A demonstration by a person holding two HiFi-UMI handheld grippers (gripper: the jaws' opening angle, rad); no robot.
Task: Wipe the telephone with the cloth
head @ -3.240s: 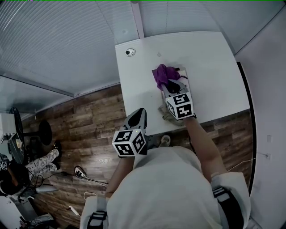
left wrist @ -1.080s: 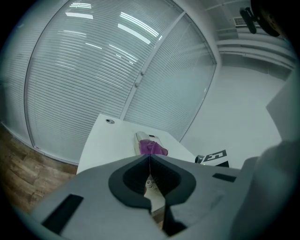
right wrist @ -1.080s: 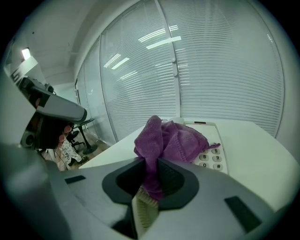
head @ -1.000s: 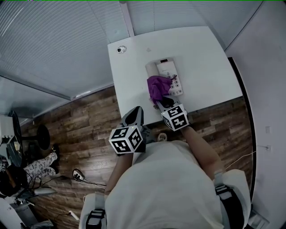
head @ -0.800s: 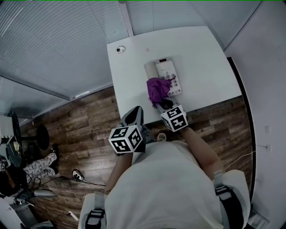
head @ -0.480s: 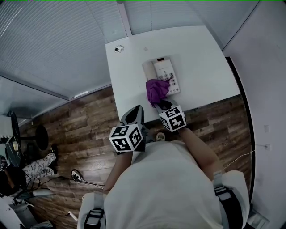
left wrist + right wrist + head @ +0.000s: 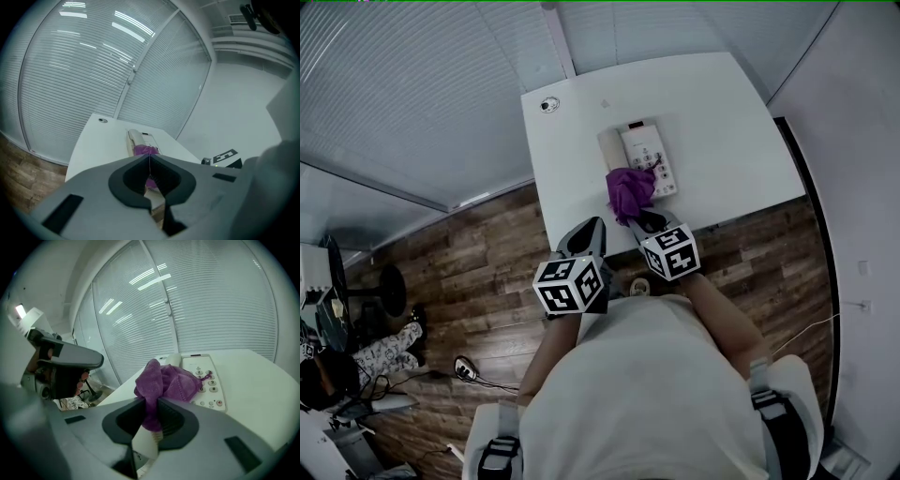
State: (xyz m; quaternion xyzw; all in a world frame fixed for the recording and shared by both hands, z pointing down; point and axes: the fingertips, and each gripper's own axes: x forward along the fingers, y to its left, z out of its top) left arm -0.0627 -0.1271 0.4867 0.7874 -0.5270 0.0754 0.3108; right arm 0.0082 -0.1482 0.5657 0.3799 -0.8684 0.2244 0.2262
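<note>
Pinches a bunched purple cloth (image 7: 630,190) in the right gripper (image 7: 639,220), jaws clamped on a fold of it. Rests the cloth on the near end of the white telephone (image 7: 652,155), which lies flat on the white table (image 7: 722,112), upper centre of the head view. Holds the left gripper (image 7: 586,234) shut with nothing in it, off the table's near edge, lower left of the cloth.
</note>
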